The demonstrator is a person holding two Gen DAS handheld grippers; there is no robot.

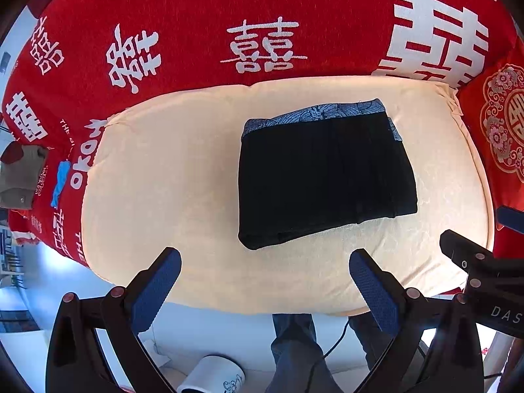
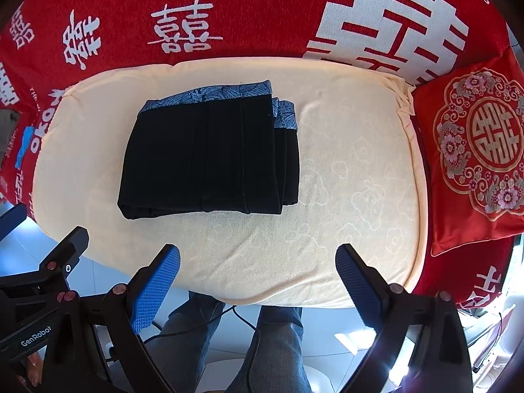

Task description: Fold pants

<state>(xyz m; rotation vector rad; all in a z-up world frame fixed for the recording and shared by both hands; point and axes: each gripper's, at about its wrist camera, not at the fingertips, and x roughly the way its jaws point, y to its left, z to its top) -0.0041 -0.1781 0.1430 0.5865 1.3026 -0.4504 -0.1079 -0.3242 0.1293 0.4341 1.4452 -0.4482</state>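
Note:
The black pants (image 1: 322, 177) lie folded into a compact rectangle on the cream cushion (image 1: 183, 180), with a blue patterned waistband along the far edge. They also show in the right wrist view (image 2: 209, 160), stacked in several layers on the cushion (image 2: 344, 170). My left gripper (image 1: 265, 278) is open and empty, held back above the cushion's near edge. My right gripper (image 2: 258, 271) is open and empty, also near the front edge. Neither touches the pants.
A red blanket with white characters (image 1: 196, 42) covers the sofa behind. A red embroidered pillow (image 2: 475, 160) sits at the right. A white mug (image 1: 213, 376) stands on the floor below. The person's legs (image 2: 278, 344) and a cable are under the grippers.

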